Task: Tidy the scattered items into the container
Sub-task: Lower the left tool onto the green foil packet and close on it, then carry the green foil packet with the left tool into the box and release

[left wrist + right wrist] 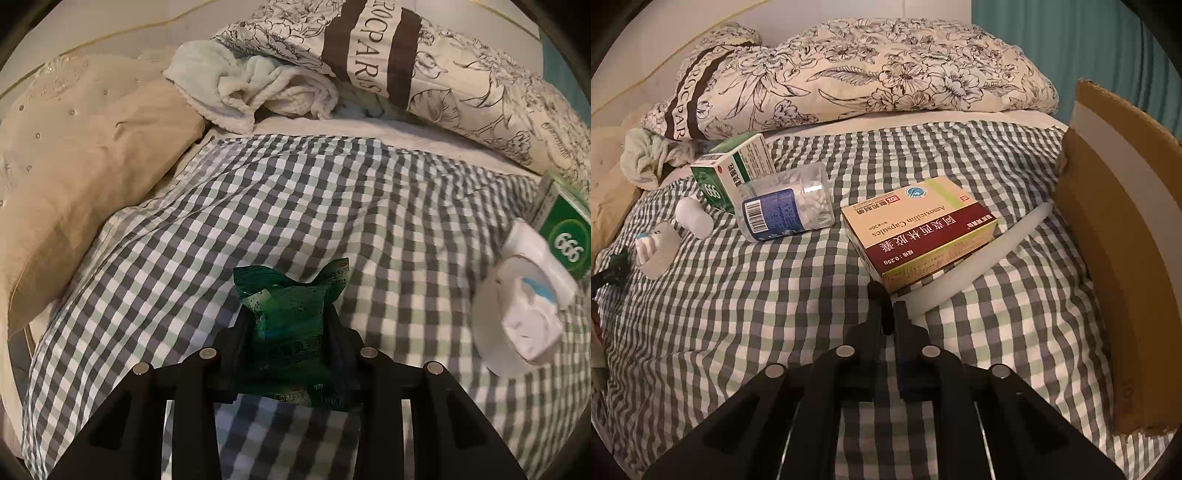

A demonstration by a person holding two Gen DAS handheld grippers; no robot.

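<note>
A: Green foil is what the left wrist view has at bottom centre: a crumpled green sachet [291, 332] pinched between the fingers of the left gripper [290, 328], over the checked bedspread [295, 192].

B: The right wrist view barely shows that, only a dark green scrap at its far left edge. Its own right gripper [888, 314] has the fingers drawn together, narrow, with nothing between them, just below the corner of the amoxicillin capsules box [919, 230].

A: That box is not in my frame at all. I only get the green 999 box [563, 225] cut off at the right edge, with a white tape roll [524, 314] just beside it.

B: Here the 999 box sits upper left, and a clear cotton swab jar [786, 205] lies on its side against it. A small white bottle [694, 218] is to the left, and a white stick [990, 254] lies under the amoxicillin box's right side.

A: And the container?

B: The cardboard box [1119, 258] is along the right edge, seen only in this view.
</note>
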